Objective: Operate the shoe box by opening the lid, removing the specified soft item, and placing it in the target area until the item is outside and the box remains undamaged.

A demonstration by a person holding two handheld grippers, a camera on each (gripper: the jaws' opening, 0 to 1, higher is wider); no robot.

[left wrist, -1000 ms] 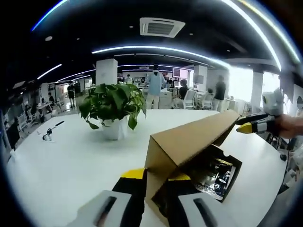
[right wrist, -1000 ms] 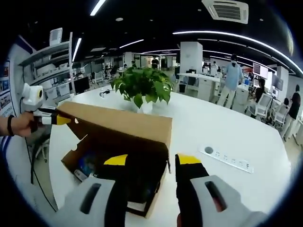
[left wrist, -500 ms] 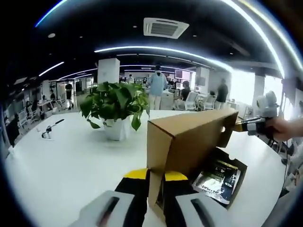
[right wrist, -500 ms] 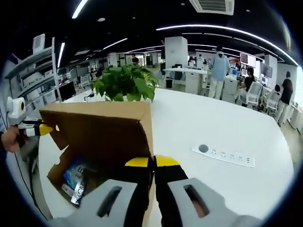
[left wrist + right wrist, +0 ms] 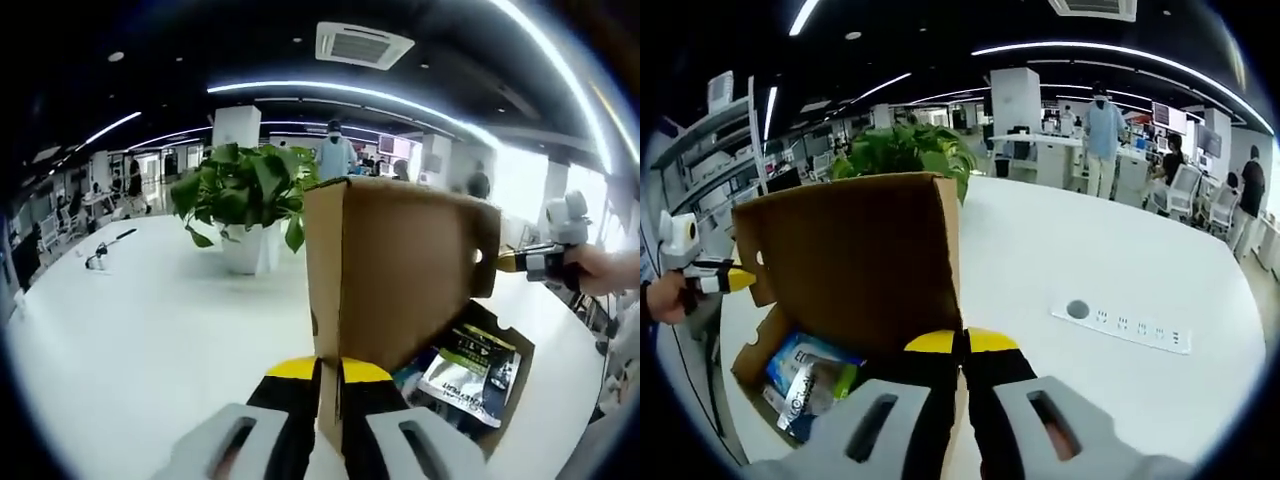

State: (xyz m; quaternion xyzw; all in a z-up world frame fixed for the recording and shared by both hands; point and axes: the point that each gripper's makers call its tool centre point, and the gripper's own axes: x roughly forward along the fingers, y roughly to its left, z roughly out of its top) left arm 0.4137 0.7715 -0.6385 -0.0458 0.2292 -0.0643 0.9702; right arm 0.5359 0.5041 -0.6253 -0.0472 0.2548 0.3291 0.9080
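Now each claw, left (image 5: 329,372) and right (image 5: 962,345), is closed on the raised lid (image 5: 855,260) of the shoe box (image 5: 505,400), with packets (image 5: 805,385) inside below it.

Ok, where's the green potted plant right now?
In the left gripper view, the green potted plant stands on the white table, left of the raised brown cardboard lid.

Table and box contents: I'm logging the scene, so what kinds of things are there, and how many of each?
Cardboard shoe box: 1
Potted plant: 1
Printed soft packets in the box: at least 2
Power strip: 1
Small dark tool: 1
Total: at least 6
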